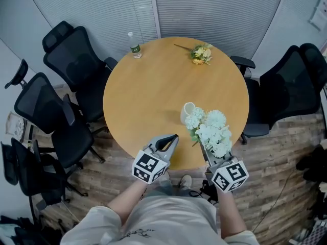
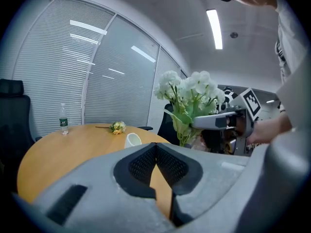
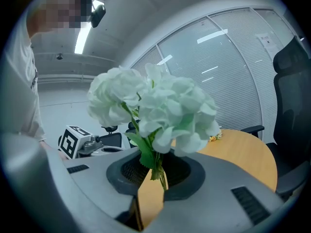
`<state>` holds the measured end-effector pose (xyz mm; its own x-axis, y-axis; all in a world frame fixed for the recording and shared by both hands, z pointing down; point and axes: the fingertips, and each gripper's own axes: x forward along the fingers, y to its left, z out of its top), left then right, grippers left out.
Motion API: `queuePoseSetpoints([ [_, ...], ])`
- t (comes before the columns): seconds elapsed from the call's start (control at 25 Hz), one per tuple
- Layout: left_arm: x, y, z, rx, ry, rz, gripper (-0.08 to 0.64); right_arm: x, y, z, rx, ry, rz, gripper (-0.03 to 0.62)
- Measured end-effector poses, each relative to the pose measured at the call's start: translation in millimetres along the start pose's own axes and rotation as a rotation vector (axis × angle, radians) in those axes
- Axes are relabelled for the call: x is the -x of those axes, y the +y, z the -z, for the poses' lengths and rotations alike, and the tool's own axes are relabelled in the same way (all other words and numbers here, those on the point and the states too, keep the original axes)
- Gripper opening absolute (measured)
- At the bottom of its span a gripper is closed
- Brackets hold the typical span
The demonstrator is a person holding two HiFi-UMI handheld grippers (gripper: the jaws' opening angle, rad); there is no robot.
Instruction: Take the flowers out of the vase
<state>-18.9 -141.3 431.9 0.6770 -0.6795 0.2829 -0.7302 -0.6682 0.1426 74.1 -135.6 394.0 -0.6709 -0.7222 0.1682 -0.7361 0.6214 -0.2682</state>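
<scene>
1. The white vase (image 1: 187, 112) sits on the round counter (image 1: 148, 96); in the left gripper view its mouth looks empty.
2. The flowers (image 1: 213, 131), a white bunch with green leaves, are out of it, their stems pinched in the right tool (image 1: 208, 151) near the counter's front edge.
3. The left tool (image 1: 171, 140) is pressed together on nothing.

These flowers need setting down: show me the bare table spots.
Bare: the left half of the table, between water bottle and left gripper; also the middle, short of the yellow bunch. Crowded: near right edge, around the white vase and the flowers in the right gripper.
</scene>
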Motion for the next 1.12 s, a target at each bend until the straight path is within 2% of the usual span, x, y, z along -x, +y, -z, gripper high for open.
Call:
queuePoseSetpoints([
  [0.48, 27, -9, -14, 0.041, 0.002, -0.071, 0.009, 14, 10, 3, -0.002, 0.040, -0.008, 0.064],
  [1.12, 35, -20, -25, 0.043, -0.044, -0.080, 0.009, 6, 33, 1, -0.008, 0.048, -0.058, 0.060],
])
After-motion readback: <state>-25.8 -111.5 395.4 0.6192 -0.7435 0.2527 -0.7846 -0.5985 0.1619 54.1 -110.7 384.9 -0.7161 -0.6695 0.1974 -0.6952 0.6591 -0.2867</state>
